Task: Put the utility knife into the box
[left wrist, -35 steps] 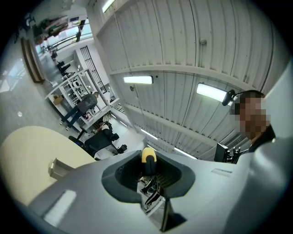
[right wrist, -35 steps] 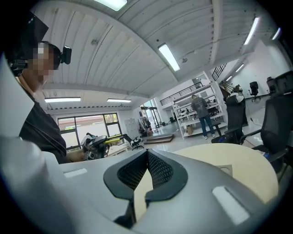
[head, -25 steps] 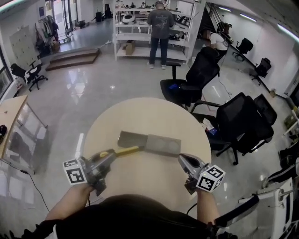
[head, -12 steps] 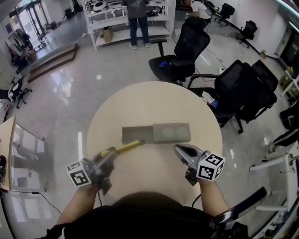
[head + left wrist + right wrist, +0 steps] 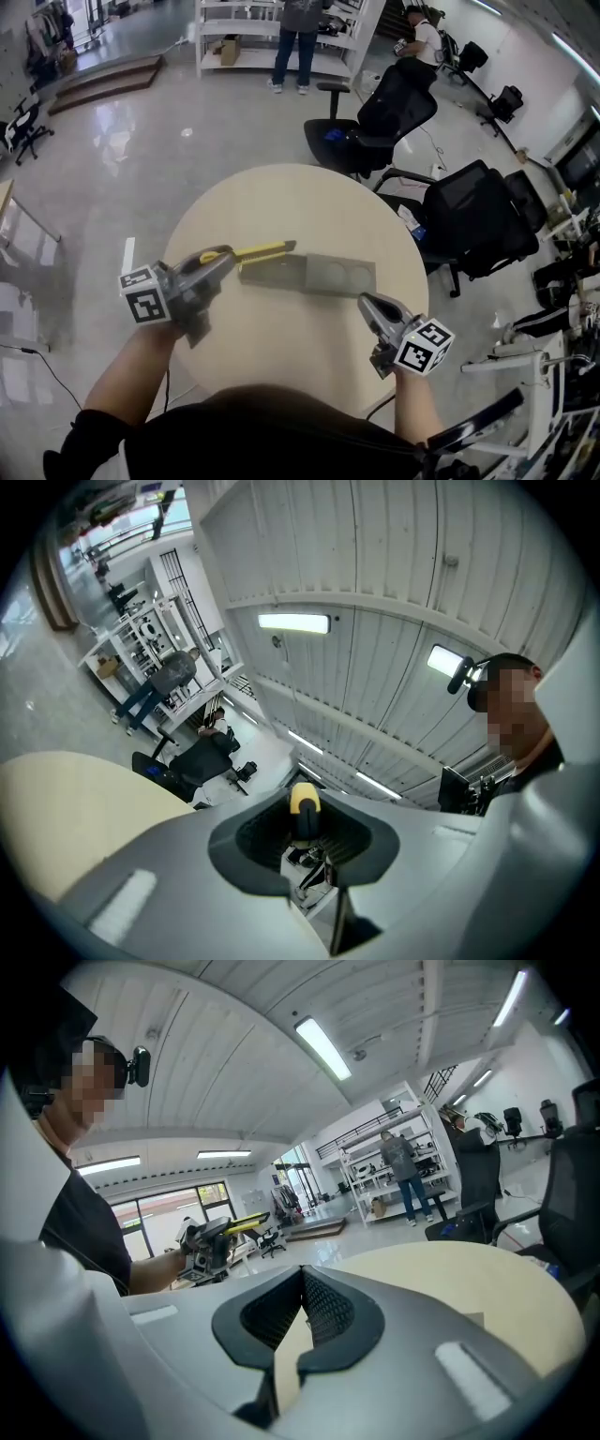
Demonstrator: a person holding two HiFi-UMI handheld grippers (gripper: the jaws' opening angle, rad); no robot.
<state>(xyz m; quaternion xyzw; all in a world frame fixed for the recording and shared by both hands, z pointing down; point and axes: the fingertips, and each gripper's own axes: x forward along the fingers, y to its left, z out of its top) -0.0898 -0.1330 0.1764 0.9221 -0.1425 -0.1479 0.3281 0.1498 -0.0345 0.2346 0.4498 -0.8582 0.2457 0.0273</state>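
we hold the left gripper (image 5: 221, 260) raised over the left side of the round desk (image 5: 281, 202), its jaws clamped on the utility knife (image 5: 261, 250). the knife is yellow with a dark band and sticks out past the jaw tips toward the right, with its far end over the left end of the box (image 5: 319, 276) – whether it touches the box we cannot tell. in the left gripper view the knife's yellow end (image 5: 303, 802) sits pinched between the two ribbed pads, and that view looks up at the ceiling lights.

the box is grey and long and lies flat near the middle of the desk. its left half is an open tray, and its right half shows two round hollows.

the right gripper (image 5: 365, 302) sits low over the near right part of the desk, just beside the box's right end, not touching it. in the right gripper view its jaws meet at the tips with nothing between them – only the pale desk (image 5: 469, 1279) shows behind.

beyond the desk stand black office chairs (image 5: 394, 117), and a person (image 5: 298, 33) faces white shelving (image 5: 234, 33) at the back.
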